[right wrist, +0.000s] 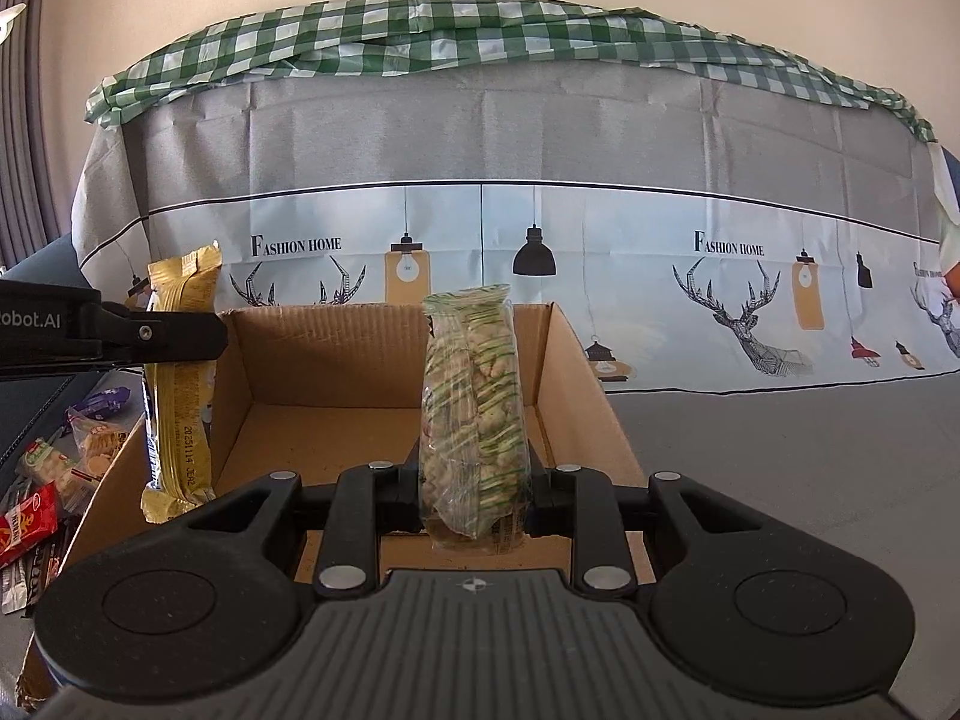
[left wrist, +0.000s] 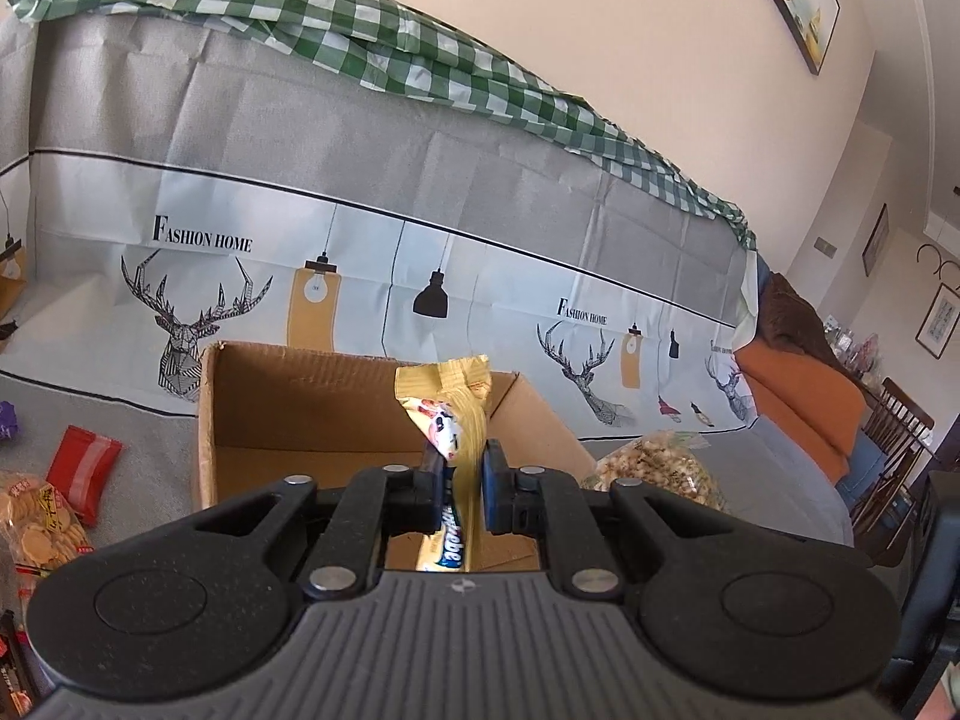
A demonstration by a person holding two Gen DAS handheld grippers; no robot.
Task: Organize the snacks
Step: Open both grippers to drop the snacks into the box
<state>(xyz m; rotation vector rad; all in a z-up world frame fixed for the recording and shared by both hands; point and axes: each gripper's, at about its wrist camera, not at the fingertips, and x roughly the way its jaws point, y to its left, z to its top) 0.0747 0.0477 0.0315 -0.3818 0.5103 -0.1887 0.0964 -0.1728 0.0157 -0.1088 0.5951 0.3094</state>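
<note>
The left gripper (left wrist: 459,474) is clamping a yellow snack packet (left wrist: 453,414) between its blue-padded fingers (left wrist: 495,480), jaws nearly together on the thin wrapper. The packet is standing upright, its crimped top edge rising above the fingers and its lower end hanging below them, over the open cardboard box (left wrist: 312,414). From the right wrist view the same packet (right wrist: 180,372) is hanging at the left wall of the box (right wrist: 336,360), with the left gripper's arm reaching in from the left edge of the picture.

The right gripper (right wrist: 474,486) is squeezing a clear bag with green stripes (right wrist: 474,414), filled with pale pieces, its jaws standing partly apart around the bag's width. This bag is upright too, its sealed top level with the box's far rim, and it is hovering above the box's bare floor.

The box is sitting on a grey sofa cover (right wrist: 780,450) printed with deer heads and lamps, with a green checked cloth (right wrist: 480,36) draped along the top of the backrest. Other snacks are lying left of the box: a red packet (left wrist: 81,468) and a bag of round crackers (left wrist: 39,531). To the right of the box a bag of popcorn-like snack (left wrist: 657,468) is resting on the seat
</note>
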